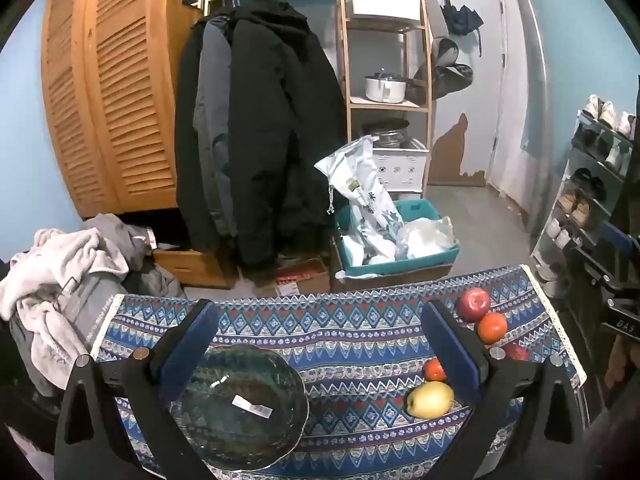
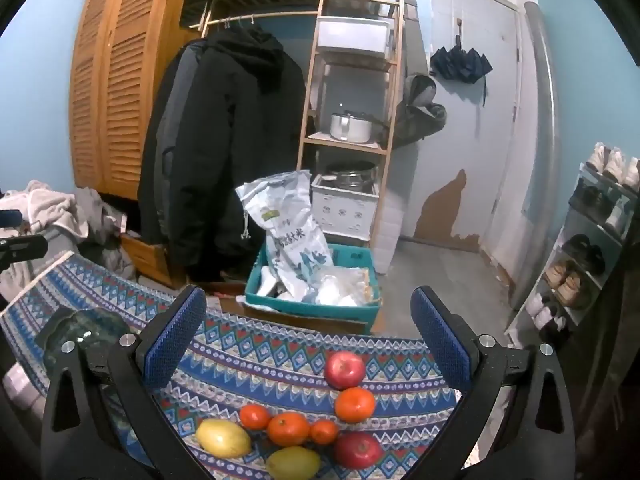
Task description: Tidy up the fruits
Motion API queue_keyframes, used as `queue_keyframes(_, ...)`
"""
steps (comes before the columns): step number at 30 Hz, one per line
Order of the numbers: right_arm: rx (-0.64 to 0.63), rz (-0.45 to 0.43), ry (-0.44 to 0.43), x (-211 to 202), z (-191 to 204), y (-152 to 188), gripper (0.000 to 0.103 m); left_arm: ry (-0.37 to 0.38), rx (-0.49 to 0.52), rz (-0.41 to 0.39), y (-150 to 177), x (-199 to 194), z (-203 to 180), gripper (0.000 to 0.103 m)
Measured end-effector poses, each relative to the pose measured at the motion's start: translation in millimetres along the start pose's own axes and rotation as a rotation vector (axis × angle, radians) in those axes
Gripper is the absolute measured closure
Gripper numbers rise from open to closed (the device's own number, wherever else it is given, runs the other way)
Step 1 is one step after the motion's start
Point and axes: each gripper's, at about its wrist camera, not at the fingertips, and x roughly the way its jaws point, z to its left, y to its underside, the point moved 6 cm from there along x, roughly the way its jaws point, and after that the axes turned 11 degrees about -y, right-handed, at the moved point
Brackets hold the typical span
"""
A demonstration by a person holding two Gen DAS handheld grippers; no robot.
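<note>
Patterned tablecloth (image 1: 360,336) carries dark green glass bowl (image 1: 244,408) holding no fruit, with apples and oranges clustered to the bowl's right: red apple (image 2: 344,370), orange (image 2: 355,405); left gripper (image 1: 316,344) and right gripper (image 2: 312,336) both spread, gripping nothing.

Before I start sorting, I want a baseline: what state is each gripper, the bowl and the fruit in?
Left gripper: open, holding nothing, above the bowl.
Right gripper: open, holding nothing, above the fruit.
Dark green glass bowl: upright, no fruit inside, label inside.
Far red apple: on the patterned tablecloth, outside the bowl.
Left yellow fruit: on the cloth.
</note>
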Motion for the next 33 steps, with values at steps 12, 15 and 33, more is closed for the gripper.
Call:
queue_keyframes(12,0.002,-0.004,-0.016,-0.7,1.2,-0.2,0.003,0.001,-0.007,0.001,0.6,-0.7,-0.1,0.001)
queue_keyframes(15,0.004,-0.003,-0.017,-0.4,1.2,-0.3,0.003,-0.001,-0.005,0.006,-0.2,-0.6,-1.2,0.001)
queue_keyframes(33,0.015,-0.005,-0.033,-3.3,2.2,-2.6,0.003,-0.004,-0.013,0.014,-0.1,0.8,1.8,0.001)
